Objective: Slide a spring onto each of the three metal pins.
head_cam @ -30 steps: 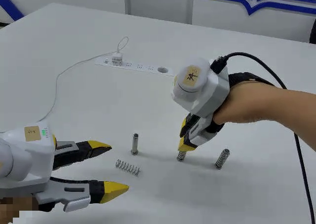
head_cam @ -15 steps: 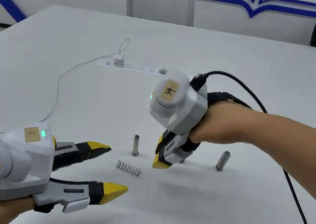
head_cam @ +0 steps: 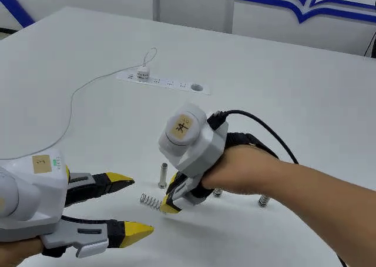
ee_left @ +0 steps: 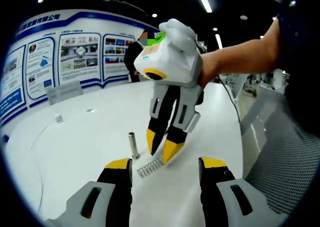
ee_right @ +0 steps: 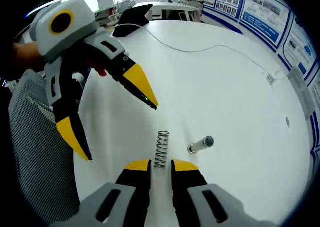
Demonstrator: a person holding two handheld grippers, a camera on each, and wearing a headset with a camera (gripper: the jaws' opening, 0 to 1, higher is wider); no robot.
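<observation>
On the white table (head_cam: 264,90), beside the bare upright pin (head_cam: 163,176) | loose spring (head_cam: 150,202) lies flat | right gripper (head_cam: 170,207): jaws narrowly apart over its near end, not yet pinching | left gripper (head_cam: 140,203): jaws spread, holding nothing | best done: grip lightly near one end, tip upright, centre over pin.

Tan sticker (head_cam: 181,127) on the right gripper (head_cam: 167,207) housing: I see one dark character, not legible. Small tan label (head_cam: 41,163) on the left gripper (head_cam: 140,203) housing: print too fine. Wall display boards (ee_left: 75,52): blue header lettering, too blurred for me to read.
</observation>
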